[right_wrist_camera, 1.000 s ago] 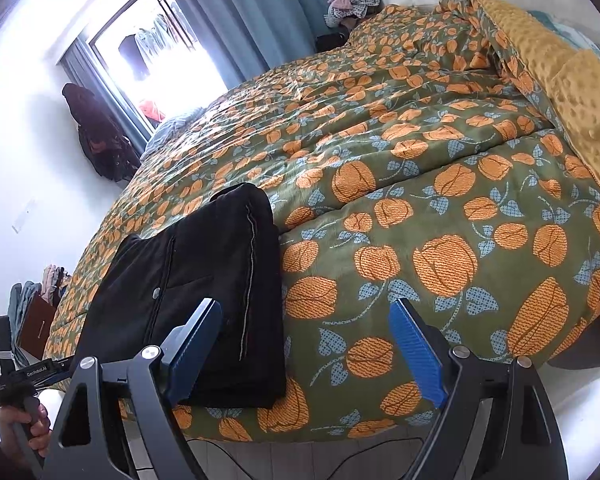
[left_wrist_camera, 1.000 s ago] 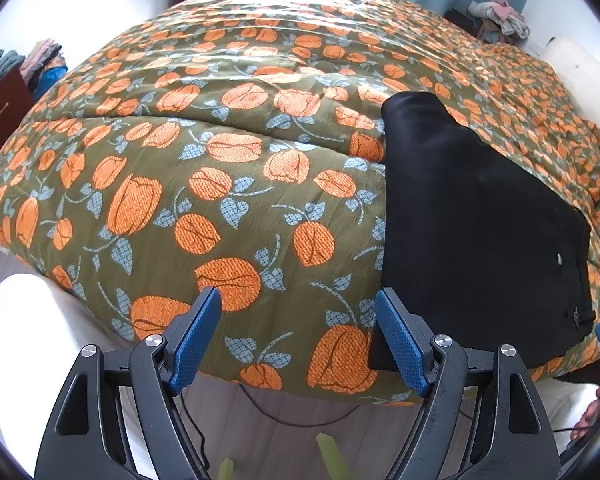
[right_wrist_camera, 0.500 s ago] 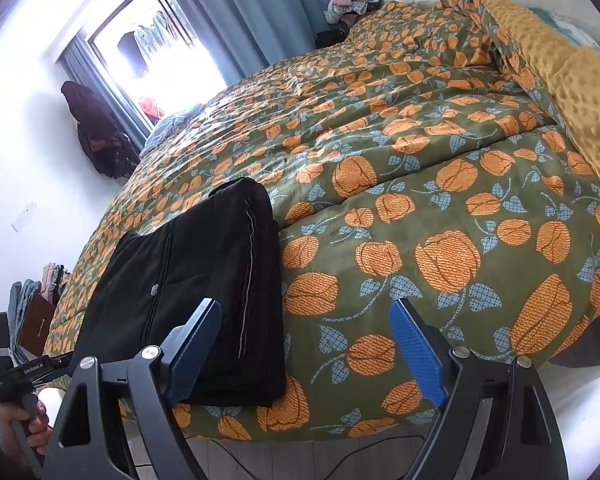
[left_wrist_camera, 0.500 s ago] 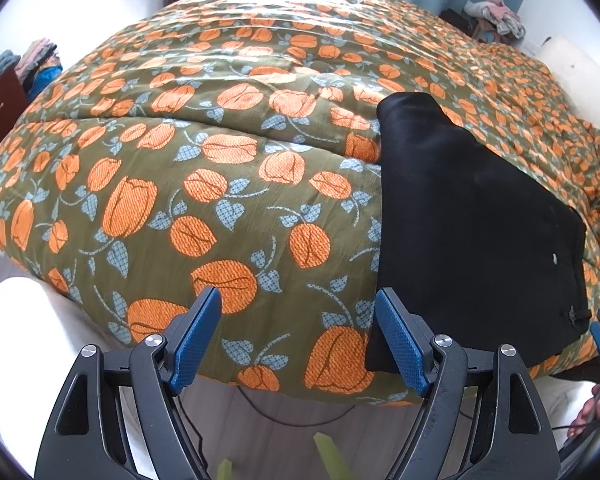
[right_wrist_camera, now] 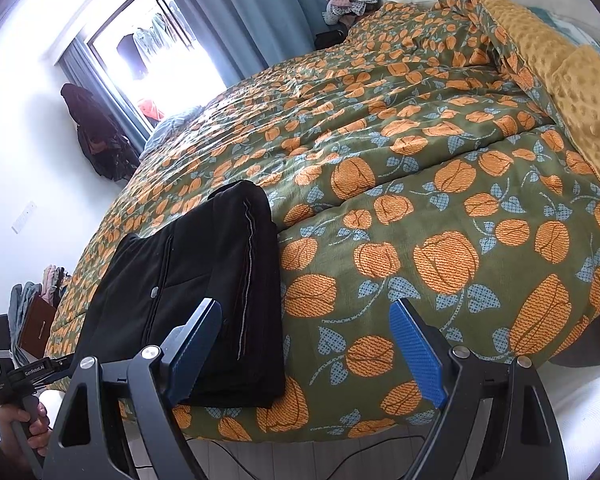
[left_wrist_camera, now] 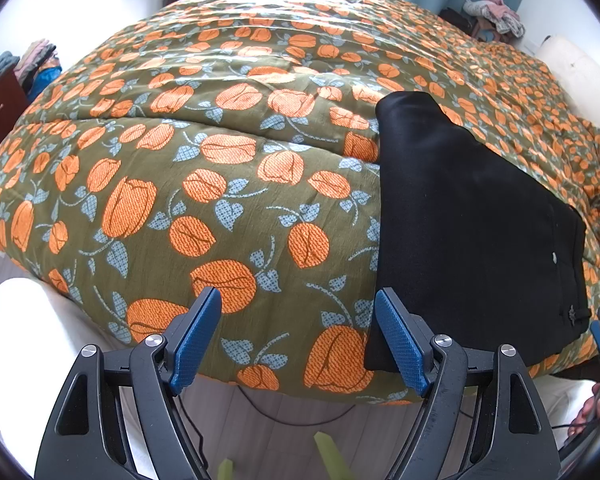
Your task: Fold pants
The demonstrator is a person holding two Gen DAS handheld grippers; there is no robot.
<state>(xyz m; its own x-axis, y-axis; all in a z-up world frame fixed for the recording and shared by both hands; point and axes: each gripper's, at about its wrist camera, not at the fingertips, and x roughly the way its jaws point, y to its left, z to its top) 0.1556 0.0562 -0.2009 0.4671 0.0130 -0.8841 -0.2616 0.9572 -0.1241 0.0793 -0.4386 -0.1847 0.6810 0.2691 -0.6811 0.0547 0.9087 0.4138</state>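
Left gripper (left_wrist_camera: pixel 298 336) and right gripper (right_wrist_camera: pixel 306 346) angled down over bed edge, fingers spread, nothing between. Black pants (left_wrist_camera: pixel 472 216) folded flat, lying on floral quilt (left_wrist_camera: pixel 220 184) near edge.

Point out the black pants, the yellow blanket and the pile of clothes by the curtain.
pants (right_wrist_camera: pixel 188 280), right wrist view, middle of folded fabric
blanket (right_wrist_camera: pixel 572 76), right wrist view, bumpy top
clothes pile (right_wrist_camera: pixel 352 2), right wrist view, heap's middle

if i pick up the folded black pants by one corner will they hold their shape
Probably not. The black pants are soft cloth lying in stacked layers on the quilt, so a one-corner lift would likely let them droop and unfold. They sag over the bed's edge, which suggests floppiness. Pushed, they would probably bunch rather than slide.
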